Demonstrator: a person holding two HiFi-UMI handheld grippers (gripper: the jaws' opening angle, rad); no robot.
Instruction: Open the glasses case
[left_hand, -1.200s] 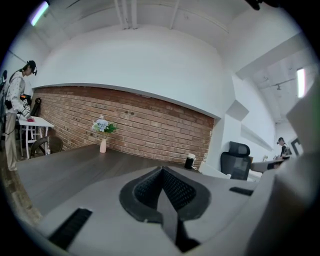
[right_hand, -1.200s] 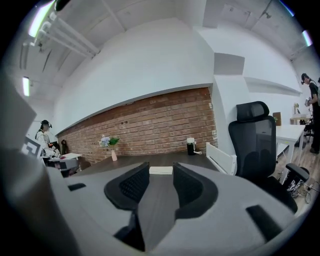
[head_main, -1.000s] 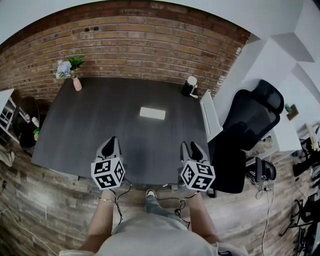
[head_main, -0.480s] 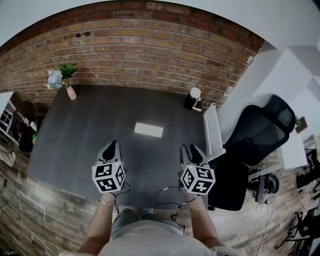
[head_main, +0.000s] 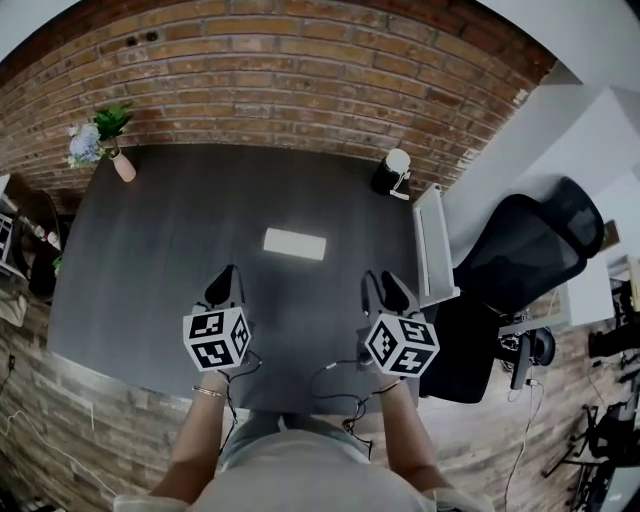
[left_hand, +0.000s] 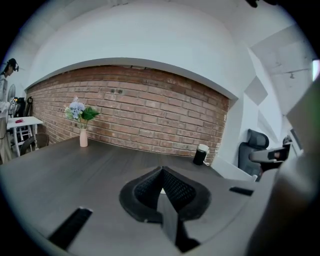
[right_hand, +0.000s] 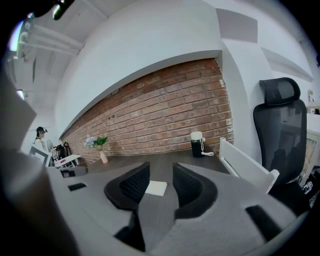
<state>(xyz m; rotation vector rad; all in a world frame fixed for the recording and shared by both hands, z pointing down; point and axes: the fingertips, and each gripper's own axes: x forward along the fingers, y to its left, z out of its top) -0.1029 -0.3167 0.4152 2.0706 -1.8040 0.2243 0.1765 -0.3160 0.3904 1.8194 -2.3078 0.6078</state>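
Nothing done yet: glasses case (head_main: 294, 243) lies shut on counter (head_main: 170, 230), well apart from both tools. Left tool (head_main: 224, 278) closed, empty; right tool (head_main: 381, 286) wide open, empty.

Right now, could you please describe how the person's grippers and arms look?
The left gripper and right gripper are grey with black ribbed pads; each carries a white cube with black square markers. Black cables trail behind. Forearms are bare; a thin bracelet circles the left wrist.
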